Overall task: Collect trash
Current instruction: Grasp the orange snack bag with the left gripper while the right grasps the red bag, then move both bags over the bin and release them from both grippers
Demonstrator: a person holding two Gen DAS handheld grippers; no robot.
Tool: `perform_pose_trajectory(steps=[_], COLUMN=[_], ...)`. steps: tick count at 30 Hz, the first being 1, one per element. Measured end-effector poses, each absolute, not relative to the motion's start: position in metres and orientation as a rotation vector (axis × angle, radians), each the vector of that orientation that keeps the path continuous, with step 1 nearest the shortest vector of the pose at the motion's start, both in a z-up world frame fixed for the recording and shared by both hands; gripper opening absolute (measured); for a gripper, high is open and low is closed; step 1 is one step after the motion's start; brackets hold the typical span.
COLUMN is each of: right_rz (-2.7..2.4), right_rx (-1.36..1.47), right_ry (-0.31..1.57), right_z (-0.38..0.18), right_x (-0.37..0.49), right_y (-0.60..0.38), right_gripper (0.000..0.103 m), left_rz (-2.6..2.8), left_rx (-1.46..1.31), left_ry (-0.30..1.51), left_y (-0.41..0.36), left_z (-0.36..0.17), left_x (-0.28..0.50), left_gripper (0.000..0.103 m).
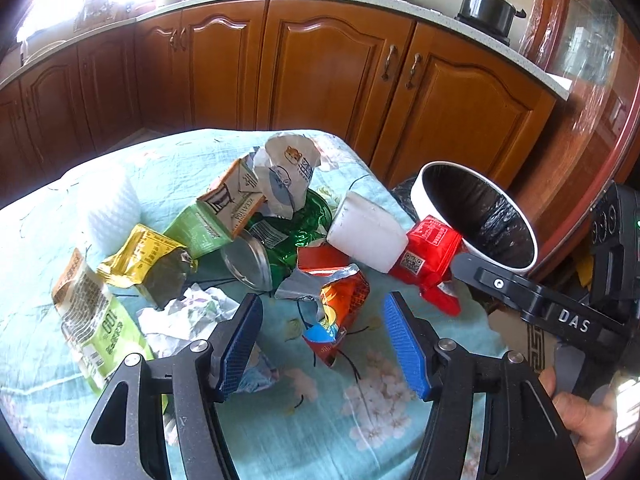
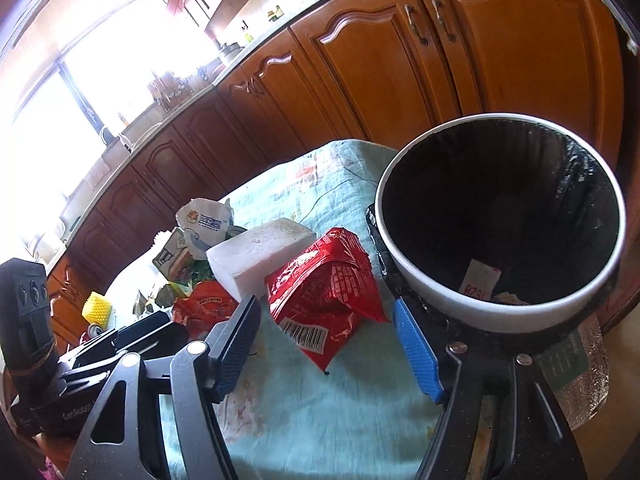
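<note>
A heap of wrappers lies on the table's teal floral cloth (image 1: pixel 304 432). My left gripper (image 1: pixel 320 304) is open, its blue pads either side of a torn orange-red snack bag (image 1: pixel 340 300) without touching it. My right gripper (image 2: pixel 325 306) is open too, with a red foil wrapper (image 2: pixel 320 292) lying between its pads, untouched; the same wrapper (image 1: pixel 428 256) shows in the left wrist view beside one of the right gripper's black fingers (image 1: pixel 480 272). The white bin with a black liner (image 2: pixel 440 300) stands at the table's right edge, scraps at its bottom.
A white foam block (image 1: pixel 366 232) leans on the red wrapper. Further left lie a green carton (image 1: pixel 204 220), a yellow pouch (image 1: pixel 148 256), a green-labelled pouch (image 1: pixel 92 320), crumpled paper (image 1: pixel 188 316) and a paper towel roll (image 1: pixel 108 208). Wooden kitchen cabinets (image 1: pixel 328 68) stand behind the table.
</note>
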State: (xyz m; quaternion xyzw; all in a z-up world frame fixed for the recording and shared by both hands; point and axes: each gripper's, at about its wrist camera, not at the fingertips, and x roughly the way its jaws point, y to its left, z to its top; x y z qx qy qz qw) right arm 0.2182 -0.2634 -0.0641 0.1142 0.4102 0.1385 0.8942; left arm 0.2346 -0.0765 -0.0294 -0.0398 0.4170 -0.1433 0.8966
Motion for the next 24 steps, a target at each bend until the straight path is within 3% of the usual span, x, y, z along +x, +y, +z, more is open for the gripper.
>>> perform_pose_trajectory(steps=[2,3,4,10,24], right_rz=[0.285,0.284,0.279,0.294,0.29], right_rx=[0.23,0.228,0.223,0.201,0.239], right_ry=[0.864,0.867,0.869,0.857,0.776], right_z=[-0.069,-0.071,-0.072,-0.069,-0.032], right_x=[0.223,0.224,0.224,0.212,0.174], right_y=[-0.262,-0.262,-0.262,-0.262,-0.29], right_gripper=[0.051,0.046,0.03,0.026,0.026], left_rz=[-0.309,-0.316,-0.326,-0.34,-0.446], left_rx=[-0.07,-0.067,-0.066,-0.071,-0.13], left_ry=[0.873,0.88,0.887,0.861,0.807], left_y=[-0.08,-0.081,-0.081,-0.078,-0.075], left_z=[-0.034,-0.036,-0.037,-0.037,-0.009], left_x=[0.238,0.24,0.242,0.235,0.2], left_gripper=[0.044,0.03,0.023,0.017,0.016])
